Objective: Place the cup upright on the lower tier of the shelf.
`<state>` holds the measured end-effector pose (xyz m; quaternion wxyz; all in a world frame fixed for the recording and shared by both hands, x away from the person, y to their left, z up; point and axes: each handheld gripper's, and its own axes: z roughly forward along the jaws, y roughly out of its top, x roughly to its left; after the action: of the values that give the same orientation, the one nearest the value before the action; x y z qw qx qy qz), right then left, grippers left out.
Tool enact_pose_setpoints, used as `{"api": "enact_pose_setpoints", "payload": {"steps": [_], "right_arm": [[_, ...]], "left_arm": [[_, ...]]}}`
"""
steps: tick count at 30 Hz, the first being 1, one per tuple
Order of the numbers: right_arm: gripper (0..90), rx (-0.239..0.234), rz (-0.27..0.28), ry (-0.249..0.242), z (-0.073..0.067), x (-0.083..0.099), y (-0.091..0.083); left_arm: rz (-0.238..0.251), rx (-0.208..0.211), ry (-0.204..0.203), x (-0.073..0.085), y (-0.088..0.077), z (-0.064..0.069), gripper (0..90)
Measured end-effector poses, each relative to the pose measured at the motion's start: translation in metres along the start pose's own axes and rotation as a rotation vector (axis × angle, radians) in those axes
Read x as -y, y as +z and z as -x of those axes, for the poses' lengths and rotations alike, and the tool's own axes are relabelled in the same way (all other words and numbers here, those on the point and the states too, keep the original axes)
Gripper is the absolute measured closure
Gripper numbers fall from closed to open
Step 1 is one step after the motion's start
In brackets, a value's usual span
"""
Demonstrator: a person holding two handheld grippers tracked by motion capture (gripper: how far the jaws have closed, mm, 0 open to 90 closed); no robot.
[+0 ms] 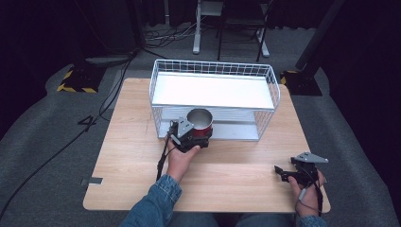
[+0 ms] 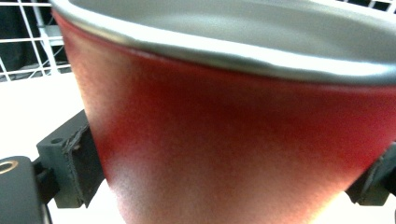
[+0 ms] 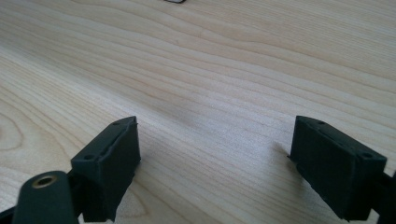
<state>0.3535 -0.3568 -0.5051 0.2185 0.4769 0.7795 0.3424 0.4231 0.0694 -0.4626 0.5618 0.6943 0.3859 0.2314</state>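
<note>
The red cup (image 1: 200,122) with a metal rim sits upright between the jaws of the left gripper (image 1: 198,137), whose pads (image 2: 77,161) press its sides, so the grip is closed on it. Just beyond that gripper stands the white wire basket (image 1: 213,71), the cup at its open front by the lower shelf. Well off to the side, the right gripper (image 1: 282,173) rests low over the wooden table (image 1: 132,142), jaws spread wide with nothing between them.

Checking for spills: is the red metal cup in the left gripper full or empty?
Empty, as far as shows: the red metal cup, upright in the left gripper, shows bare grey inside walls from above; its bottom is hard to make out.
</note>
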Motion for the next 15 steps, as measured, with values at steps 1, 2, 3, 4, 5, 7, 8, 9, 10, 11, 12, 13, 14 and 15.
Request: {"api": "enact_pose_setpoints", "payload": {"steps": [1,2,3,4,5,7,8,9,10,11,12,13,14,15], "right_arm": [[16.2,-0.001,-0.001,-0.002,0.0,0.0,0.0],[16.3,-0.002,0.0,-0.005,0.0,0.0,0.0],[16.3,-0.003,0.0,-0.005,0.0,0.0,0.0],[16.3,-0.005,0.0,-0.005,0.0,0.0,0.0],[16.3,-0.005,0.0,-0.005,0.0,0.0,0.0],[16.3,-0.012,-0.001,-0.007,-0.001,-0.001,0.001],[16.3,-0.011,-0.001,-0.008,-0.001,-0.001,0.001],[16.3,-0.01,0.002,-0.012,-0.001,-0.001,0.001],[16.4,-0.006,0.004,-0.017,-0.002,-0.001,0.001],[16.6,-0.007,0.004,-0.021,-0.003,-0.001,0.001],[16.9,-0.008,0.006,-0.026,-0.003,-0.001,0.001],[16.9,-0.008,0.006,-0.026,-0.003,-0.001,0.001],[17.2,-0.013,0.007,-0.034,-0.004,-0.001,0.001],[17.2,-0.013,0.007,-0.034,-0.004,-0.001,0.001]], "left_arm": [[0.002,-0.011,-0.003,0.001,0.004,-0.001,6.6],[0.002,-0.011,-0.003,0.001,0.004,-0.001,6.6],[-0.002,-0.021,-0.01,0.001,0.009,-0.002,6.6],[0.0,-0.029,-0.009,0.001,0.01,-0.003,6.6],[0.0,-0.029,-0.009,0.001,0.01,-0.003,6.6],[0.01,-0.04,-0.021,-0.002,0.013,-0.004,6.6],[0.015,-0.049,-0.019,-0.004,0.016,-0.003,6.6],[0.017,-0.055,-0.016,-0.005,0.017,-0.003,6.6],[0.02,-0.058,-0.016,-0.006,0.021,-0.002,6.6],[0.016,-0.06,-0.018,-0.006,0.024,-0.002,6.6],[0.011,-0.063,-0.015,-0.005,0.026,-0.002,6.6],[0.011,-0.063,-0.015,-0.005,0.026,-0.002,6.6],[0.015,-0.071,-0.027,-0.005,0.032,-0.002,6.5],[0.015,-0.071,-0.027,-0.005,0.032,-0.002,6.5]]}}
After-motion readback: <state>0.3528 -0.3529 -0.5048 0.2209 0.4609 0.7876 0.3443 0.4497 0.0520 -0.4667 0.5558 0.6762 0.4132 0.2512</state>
